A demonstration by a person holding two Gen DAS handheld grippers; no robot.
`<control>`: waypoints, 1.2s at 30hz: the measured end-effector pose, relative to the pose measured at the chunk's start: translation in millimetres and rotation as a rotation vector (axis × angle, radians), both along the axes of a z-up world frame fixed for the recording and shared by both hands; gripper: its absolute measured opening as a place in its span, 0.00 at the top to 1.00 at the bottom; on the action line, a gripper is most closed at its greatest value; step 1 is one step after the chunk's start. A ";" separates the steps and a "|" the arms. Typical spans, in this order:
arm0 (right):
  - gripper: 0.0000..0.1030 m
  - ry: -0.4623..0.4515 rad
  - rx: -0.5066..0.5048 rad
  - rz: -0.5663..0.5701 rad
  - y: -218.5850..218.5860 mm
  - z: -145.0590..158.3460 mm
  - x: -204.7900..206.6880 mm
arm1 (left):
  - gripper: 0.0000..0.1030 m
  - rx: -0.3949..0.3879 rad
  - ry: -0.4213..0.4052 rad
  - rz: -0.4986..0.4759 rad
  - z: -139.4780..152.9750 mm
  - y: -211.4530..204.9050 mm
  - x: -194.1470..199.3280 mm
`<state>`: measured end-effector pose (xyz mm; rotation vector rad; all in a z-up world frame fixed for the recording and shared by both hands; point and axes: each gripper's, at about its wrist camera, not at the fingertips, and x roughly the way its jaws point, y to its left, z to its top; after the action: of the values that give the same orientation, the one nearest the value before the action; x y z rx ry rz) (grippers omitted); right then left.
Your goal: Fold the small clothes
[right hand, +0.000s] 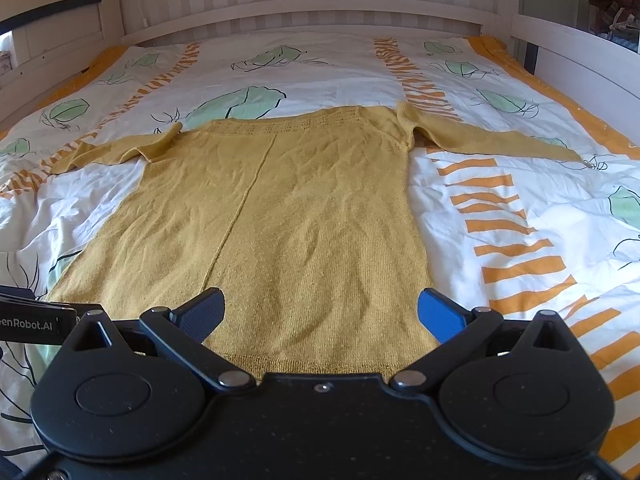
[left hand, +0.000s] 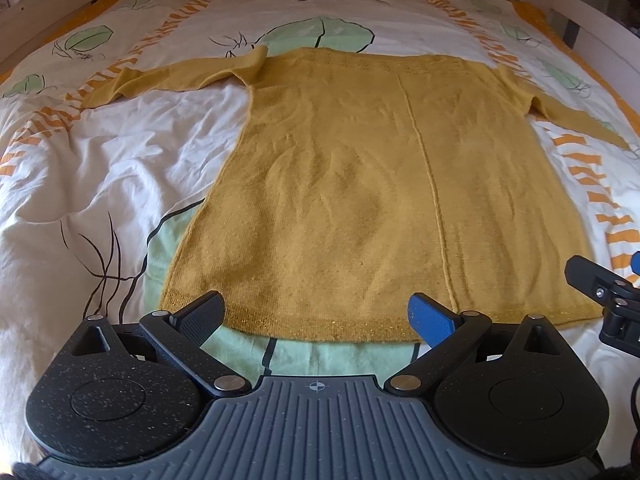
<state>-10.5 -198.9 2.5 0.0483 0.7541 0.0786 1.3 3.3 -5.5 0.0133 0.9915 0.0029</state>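
A mustard knit sweater [left hand: 360, 184] lies flat, sleeves spread, on a patterned duvet [left hand: 100, 168]; both the left gripper [left hand: 316, 316] and right gripper [right hand: 322, 314] hover spread wide and empty above its hem [left hand: 328, 322], which looks the best hold on this soft, light, floppy garment.

Left wrist view: low over bed [left hand: 100, 168], just behind sweater [left hand: 360, 184] hem, facing headboard end along left hand-held gripper [left hand: 316, 316].
Right wrist view: same low stance, sited further right, along right hand-held gripper [right hand: 320, 316]; headboard [right hand: 304, 12] visible.
Shared: whole sweater, bedcover, each other's gripper edge.
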 end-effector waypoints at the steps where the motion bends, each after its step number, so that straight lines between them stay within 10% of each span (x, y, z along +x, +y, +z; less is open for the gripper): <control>1: 0.01 0.002 -0.001 0.001 -0.2 1.7 0.9 | 0.03 0.000 -0.001 0.000 -0.3 -0.4 -0.2; 36: 0.01 0.100 -0.049 -0.008 5.8 -10.1 14.3 | 0.03 0.024 0.025 0.026 -12.6 3.4 5.2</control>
<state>3.8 -193.0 -7.7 0.0086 0.8550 0.0502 6.5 6.7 -18.1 0.0222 1.0170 0.0388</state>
